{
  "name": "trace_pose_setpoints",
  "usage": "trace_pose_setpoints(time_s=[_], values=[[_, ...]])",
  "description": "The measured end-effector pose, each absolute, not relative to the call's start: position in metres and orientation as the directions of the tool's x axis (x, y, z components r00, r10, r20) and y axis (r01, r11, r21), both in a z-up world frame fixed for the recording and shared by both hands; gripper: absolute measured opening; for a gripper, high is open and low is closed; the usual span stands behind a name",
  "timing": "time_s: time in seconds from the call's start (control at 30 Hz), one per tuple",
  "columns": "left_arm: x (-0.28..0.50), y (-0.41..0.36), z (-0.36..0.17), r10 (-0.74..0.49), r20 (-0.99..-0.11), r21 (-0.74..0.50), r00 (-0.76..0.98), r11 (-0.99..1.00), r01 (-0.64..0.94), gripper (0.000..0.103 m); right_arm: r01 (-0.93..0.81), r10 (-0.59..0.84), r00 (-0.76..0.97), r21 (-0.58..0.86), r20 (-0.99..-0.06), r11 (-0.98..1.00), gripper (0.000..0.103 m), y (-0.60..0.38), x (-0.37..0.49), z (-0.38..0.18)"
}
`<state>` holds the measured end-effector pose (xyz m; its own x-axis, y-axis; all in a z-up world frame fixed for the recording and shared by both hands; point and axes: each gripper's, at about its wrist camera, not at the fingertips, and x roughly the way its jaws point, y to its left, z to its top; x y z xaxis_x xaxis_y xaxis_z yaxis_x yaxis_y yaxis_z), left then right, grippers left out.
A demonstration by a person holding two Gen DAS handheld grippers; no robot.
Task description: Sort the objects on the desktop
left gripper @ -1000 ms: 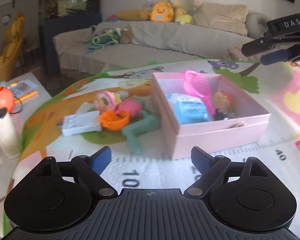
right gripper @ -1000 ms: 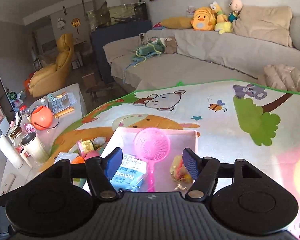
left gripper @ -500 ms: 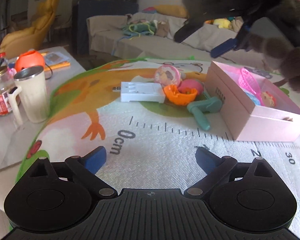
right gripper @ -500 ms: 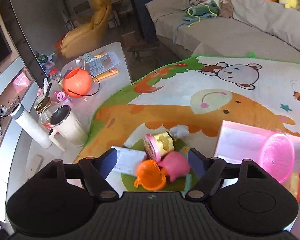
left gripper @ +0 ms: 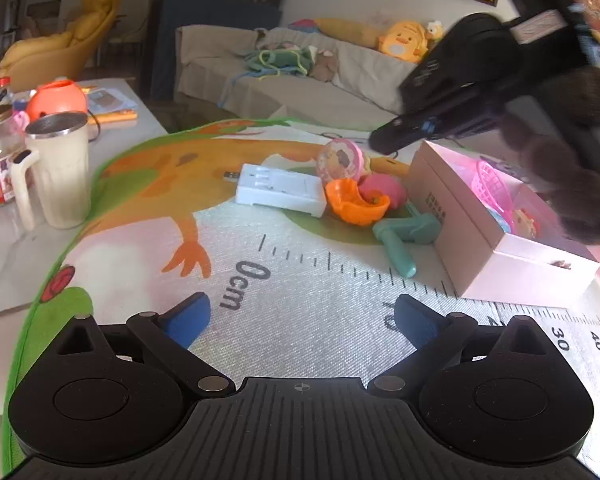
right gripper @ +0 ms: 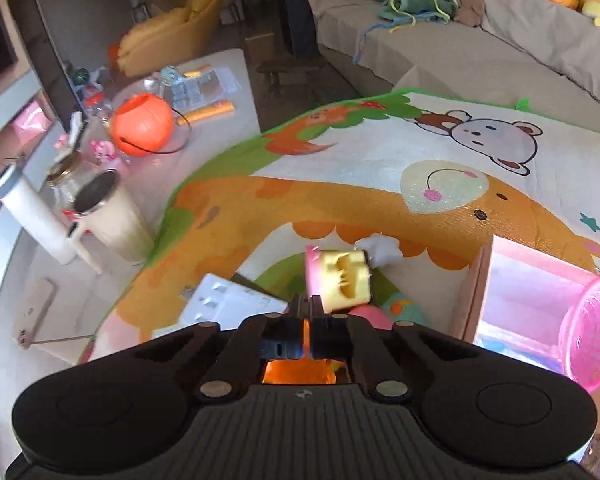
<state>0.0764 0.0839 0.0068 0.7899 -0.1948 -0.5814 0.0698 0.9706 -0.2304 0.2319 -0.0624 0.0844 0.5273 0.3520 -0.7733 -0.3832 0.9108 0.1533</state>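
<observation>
Jaws: left gripper (left gripper: 300, 316) apart, empty; right gripper (right gripper: 311, 312) together over toys (right gripper: 342, 280). Risk: shut tips knock toys instead of gripping.

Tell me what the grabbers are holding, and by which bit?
Left gripper: nothing, jaws wide open. Right gripper: jaws shut right at the pink edge of the round toy; whether they pinch it cannot be told.

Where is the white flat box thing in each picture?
Left wrist view: white charger lies on the mat in the middle, left of the orange cup.
Right wrist view: white charger sits low and left of centre, partly behind the tool.
Shared landmark: the pink box.
</observation>
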Motion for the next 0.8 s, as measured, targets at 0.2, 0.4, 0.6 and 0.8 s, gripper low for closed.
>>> trace_pose_setpoints(time_s=[0.2,0.4,0.6,0.8], values=[[0.081,0.074,0.006,-0.163,-0.612,-0.177,0.774,0.982,0.068,0.102,-0.441,0.362,0.539,0.112,-0.760,0.891,0.002,-0.092,0.168,0.105],[0.078,0.069,0.006,-0.124,-0.607,-0.129,0.785,0.990,0.057,0.102,-0.426,0.377,0.531,0.146,-0.759,0.893,0.026,-0.084,0.194,0.090],[0.077,0.069,0.007,-0.125,-0.601,-0.125,0.789,0.990,0.061,0.102,-0.443,0.266,0.538,0.001,-0.800,0.897,0.068,-0.029,0.214,0.050],[0.075,0.076,0.006,-0.219,-0.627,-0.156,0.748,0.976,0.155,0.102,-0.507,0.247,0.515,-0.059,-0.821,0.860,0.045,-0.019,0.199,0.037]])
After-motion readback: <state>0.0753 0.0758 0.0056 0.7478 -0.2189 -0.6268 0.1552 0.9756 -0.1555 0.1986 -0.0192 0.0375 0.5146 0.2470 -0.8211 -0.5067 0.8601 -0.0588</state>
